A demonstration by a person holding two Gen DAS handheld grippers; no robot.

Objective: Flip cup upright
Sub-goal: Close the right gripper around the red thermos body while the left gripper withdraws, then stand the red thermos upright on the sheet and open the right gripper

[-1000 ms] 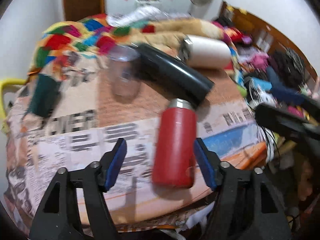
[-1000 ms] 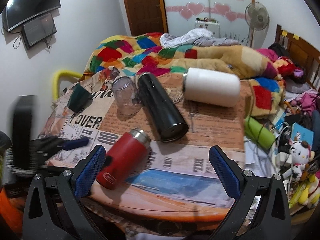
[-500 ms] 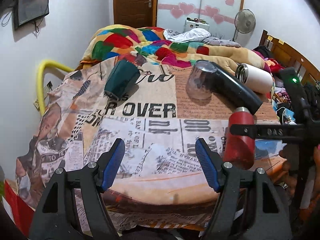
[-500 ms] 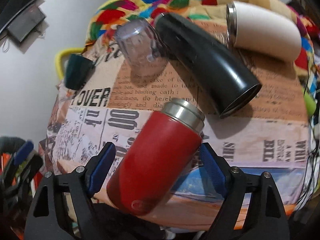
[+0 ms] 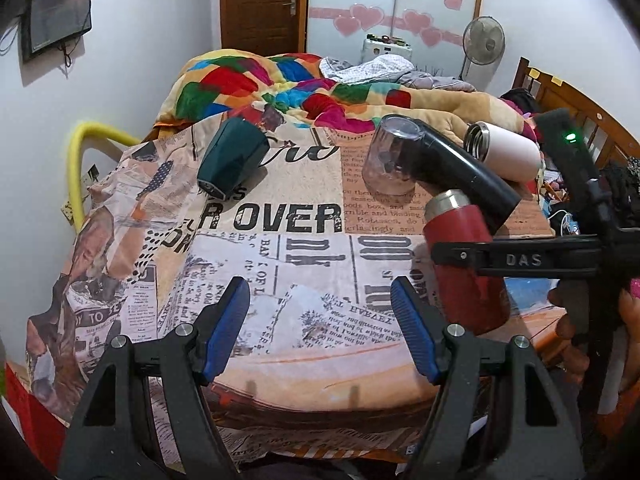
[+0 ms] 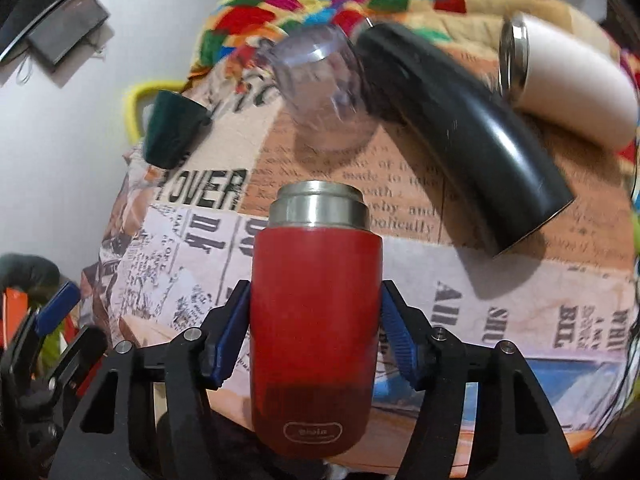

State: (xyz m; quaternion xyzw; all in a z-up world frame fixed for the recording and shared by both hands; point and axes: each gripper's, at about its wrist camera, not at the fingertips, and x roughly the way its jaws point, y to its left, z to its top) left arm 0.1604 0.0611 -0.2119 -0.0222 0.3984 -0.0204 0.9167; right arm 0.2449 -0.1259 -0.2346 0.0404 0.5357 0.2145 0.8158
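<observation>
Your right gripper [image 6: 316, 328] now clamping red cup [image 6: 316, 320], lifted from lying toward upright at table's [image 5: 280, 344] front-right edge; left gripper [image 5: 320, 328] hanging wide, empty. Flip nearing completion.

The left wrist camera sits back from the near edge of the newsprint-patterned cloth [image 5: 280, 264], looking forward and slightly down across it toward the door [image 5: 264, 4], with the red flask [image 5: 464, 264] off to its right. The right wrist camera is close against that red flask [image 6: 316, 320], which fills its centre, and tilts down onto the cloth [image 6: 440, 280] beyond. Both views share the flask, the dark green cup [image 5: 232, 162] [image 6: 172, 136], the clear cup [image 5: 390, 160] [image 6: 320, 92] and the black flask [image 5: 464, 172] [image 6: 460, 128] behind it.
</observation>
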